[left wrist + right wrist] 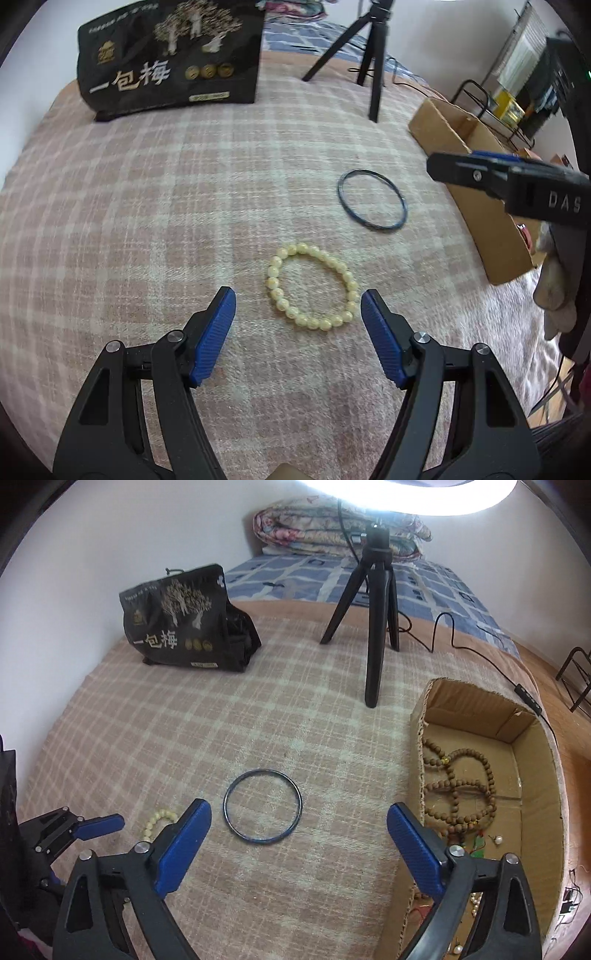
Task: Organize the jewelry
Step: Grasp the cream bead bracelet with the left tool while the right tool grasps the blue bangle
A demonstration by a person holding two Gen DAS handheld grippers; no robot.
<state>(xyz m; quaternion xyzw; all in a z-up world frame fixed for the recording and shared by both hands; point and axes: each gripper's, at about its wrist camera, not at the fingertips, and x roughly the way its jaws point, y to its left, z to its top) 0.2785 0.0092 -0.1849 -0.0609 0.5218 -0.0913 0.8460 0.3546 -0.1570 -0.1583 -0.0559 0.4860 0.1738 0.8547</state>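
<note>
Left claw [298, 302] wide above bead bracelet [312, 286]; right claw [299, 818] wide, empty

Left gripper [298, 302] jaws spread before yellow bead bracelet [312, 286].

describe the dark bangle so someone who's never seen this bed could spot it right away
Start at the open cardboard box on the right of the plaid blanket. Just left of it, flat on the blanket, lies the dark bangle. Unlike the pale yellow bead bracelet beside it, it is one thin, smooth, dark blue-black hoop with no beads.
</note>
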